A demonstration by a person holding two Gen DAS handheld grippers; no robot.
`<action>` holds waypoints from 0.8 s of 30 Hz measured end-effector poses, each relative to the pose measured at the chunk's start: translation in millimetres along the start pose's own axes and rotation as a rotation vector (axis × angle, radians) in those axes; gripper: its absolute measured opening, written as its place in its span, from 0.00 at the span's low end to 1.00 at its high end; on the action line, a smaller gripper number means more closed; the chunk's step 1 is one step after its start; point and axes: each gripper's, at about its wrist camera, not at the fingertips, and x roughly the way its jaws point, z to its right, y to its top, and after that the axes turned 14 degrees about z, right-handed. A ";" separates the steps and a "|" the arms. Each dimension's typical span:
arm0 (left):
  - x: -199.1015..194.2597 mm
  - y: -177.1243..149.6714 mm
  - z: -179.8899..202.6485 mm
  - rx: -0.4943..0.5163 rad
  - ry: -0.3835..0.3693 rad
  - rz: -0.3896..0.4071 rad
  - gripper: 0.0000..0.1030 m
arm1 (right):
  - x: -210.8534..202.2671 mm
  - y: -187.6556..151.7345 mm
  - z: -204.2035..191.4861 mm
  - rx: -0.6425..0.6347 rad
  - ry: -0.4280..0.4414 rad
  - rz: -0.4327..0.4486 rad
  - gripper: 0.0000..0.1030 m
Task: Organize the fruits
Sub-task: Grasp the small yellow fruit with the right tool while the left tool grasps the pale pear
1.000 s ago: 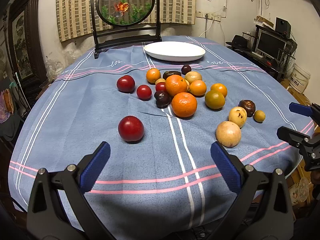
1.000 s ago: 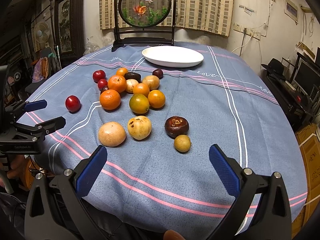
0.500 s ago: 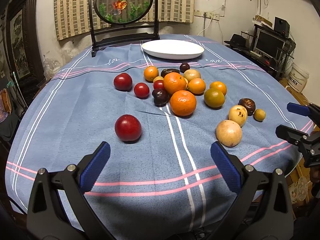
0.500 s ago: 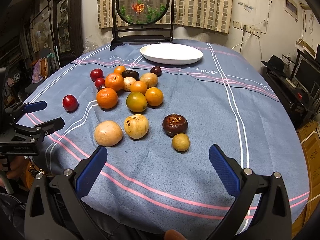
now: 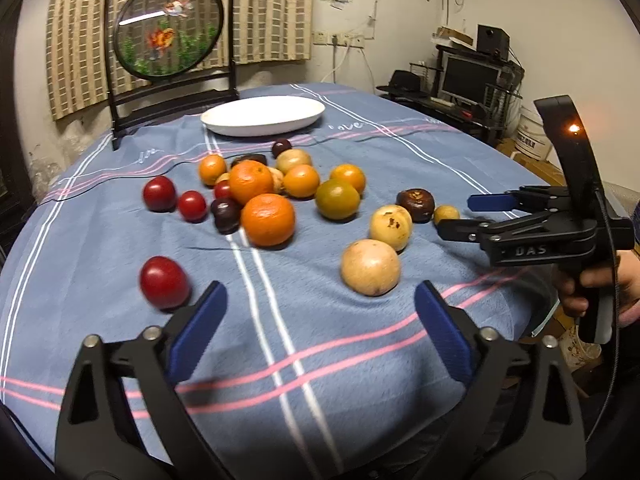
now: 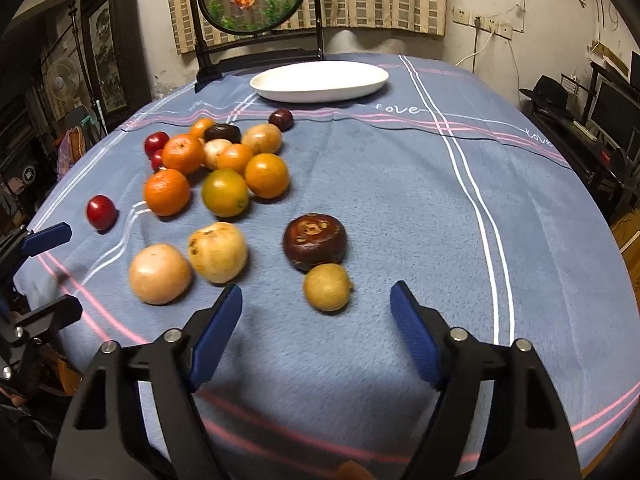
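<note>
Several fruits lie loose on the blue tablecloth [image 5: 304, 344]: oranges [image 5: 267, 219], red plums, dark and pale yellow ones. A lone red plum [image 5: 164, 282] sits just beyond my left gripper [image 5: 318, 322], to its left. The left jaws are closing with nothing between them. My right gripper [image 6: 316, 320] hangs just short of a small yellow fruit [image 6: 327, 287], its jaws closing and not touching it. Behind that fruit lies a dark brown fruit [image 6: 315, 241]. A white oval plate [image 6: 320, 80] stands empty at the far side. The right gripper [image 5: 464, 214] also shows from the left wrist.
A round framed goldfish screen [image 5: 170, 28] stands behind the plate. The table's rounded edge drops off near both grippers. A desk with monitors [image 5: 468, 76] stands at the right wall. A hand [image 5: 592, 288] grips the right tool's handle.
Both grippers moved forward and down toward the fruit, which now looks larger. Both pairs of jaws narrowed from their widest. The right gripper came close to the small yellow fruit.
</note>
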 end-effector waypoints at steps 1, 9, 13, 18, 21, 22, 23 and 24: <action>4.2 0.3 0.6 -0.002 -0.012 -0.011 0.78 | 2.6 -0.5 0.9 -0.003 -0.002 -0.002 0.66; 30.8 3.6 7.0 -0.021 -0.079 -0.069 0.57 | 12.9 -4.2 7.4 0.000 0.004 -0.019 0.52; 31.1 5.1 12.5 -0.032 -0.149 -0.080 0.56 | 12.2 -3.5 6.3 -0.008 0.006 -0.014 0.51; 42.5 3.7 18.8 -0.014 -0.132 -0.105 0.55 | 12.4 -5.2 8.3 -0.001 0.006 -0.006 0.44; 44.8 3.1 19.0 -0.013 -0.127 -0.115 0.52 | 11.8 -5.4 11.2 0.010 0.008 -0.003 0.40; 45.1 3.3 19.6 -0.011 -0.127 -0.115 0.52 | 11.7 -5.5 11.8 0.012 0.009 -0.003 0.39; 45.7 3.1 19.6 -0.008 -0.126 -0.117 0.52 | 11.6 -5.4 12.0 0.013 0.009 -0.002 0.39; 46.3 3.0 19.9 -0.005 -0.126 -0.119 0.52 | 11.4 -6.0 11.2 0.013 0.010 -0.001 0.39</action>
